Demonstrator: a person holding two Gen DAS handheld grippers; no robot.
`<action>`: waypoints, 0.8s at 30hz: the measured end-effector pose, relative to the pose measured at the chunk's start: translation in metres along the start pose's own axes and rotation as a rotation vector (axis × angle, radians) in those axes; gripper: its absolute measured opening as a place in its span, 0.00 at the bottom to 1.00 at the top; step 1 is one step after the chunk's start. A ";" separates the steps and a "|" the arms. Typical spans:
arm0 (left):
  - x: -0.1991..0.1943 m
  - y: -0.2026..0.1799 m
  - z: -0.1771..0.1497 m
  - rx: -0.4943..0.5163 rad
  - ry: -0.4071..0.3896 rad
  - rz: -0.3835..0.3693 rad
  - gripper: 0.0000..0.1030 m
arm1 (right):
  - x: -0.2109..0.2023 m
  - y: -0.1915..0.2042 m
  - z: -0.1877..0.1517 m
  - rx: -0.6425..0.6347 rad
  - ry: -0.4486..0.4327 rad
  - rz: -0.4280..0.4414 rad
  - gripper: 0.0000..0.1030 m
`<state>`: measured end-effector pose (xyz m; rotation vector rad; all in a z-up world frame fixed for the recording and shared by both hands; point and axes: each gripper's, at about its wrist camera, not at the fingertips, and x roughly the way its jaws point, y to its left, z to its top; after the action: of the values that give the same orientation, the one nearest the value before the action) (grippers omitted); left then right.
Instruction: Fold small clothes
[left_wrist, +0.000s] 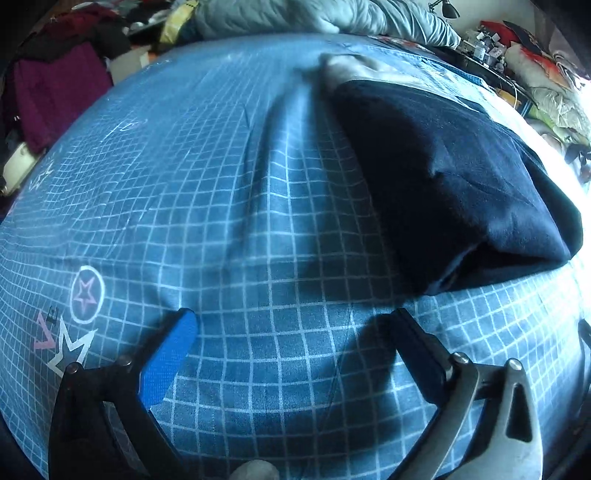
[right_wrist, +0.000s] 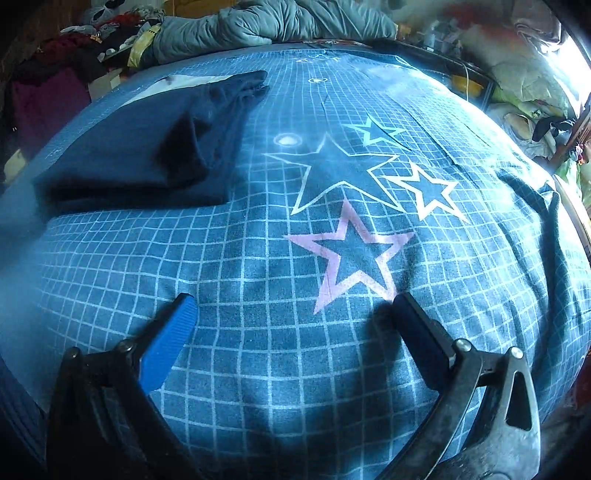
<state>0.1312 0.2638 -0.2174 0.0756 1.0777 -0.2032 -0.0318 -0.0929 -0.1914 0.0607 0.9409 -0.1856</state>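
Observation:
A folded dark navy garment (left_wrist: 454, 184) lies on the blue grid-patterned bedsheet (left_wrist: 221, 184), to the upper right of my left gripper (left_wrist: 293, 315), which stands open and empty above the sheet. In the right wrist view the same navy garment (right_wrist: 147, 147) lies at the upper left, well away from my right gripper (right_wrist: 295, 301), which is also open with nothing between its fingers. A pale cloth (left_wrist: 351, 68) shows just beyond the garment's far end.
A grey quilted duvet (right_wrist: 273, 22) is bunched along the far edge of the bed. Piles of clothes (left_wrist: 55, 81) and clutter stand to the left and right beyond the bed. Large star prints (right_wrist: 351, 254) mark the sheet before my right gripper.

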 end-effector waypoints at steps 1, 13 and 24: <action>0.003 0.002 0.004 -0.005 0.002 -0.001 1.00 | 0.000 0.000 -0.001 0.003 0.001 0.003 1.00; 0.014 0.005 0.015 -0.041 -0.012 0.008 1.00 | 0.007 -0.004 0.014 -0.066 0.000 0.065 1.00; 0.016 0.006 0.015 -0.032 -0.036 -0.003 1.00 | 0.016 -0.010 0.016 -0.036 -0.016 0.088 1.00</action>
<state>0.1524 0.2655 -0.2243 0.0416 1.0445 -0.1900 -0.0115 -0.1066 -0.1940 0.0669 0.9233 -0.0873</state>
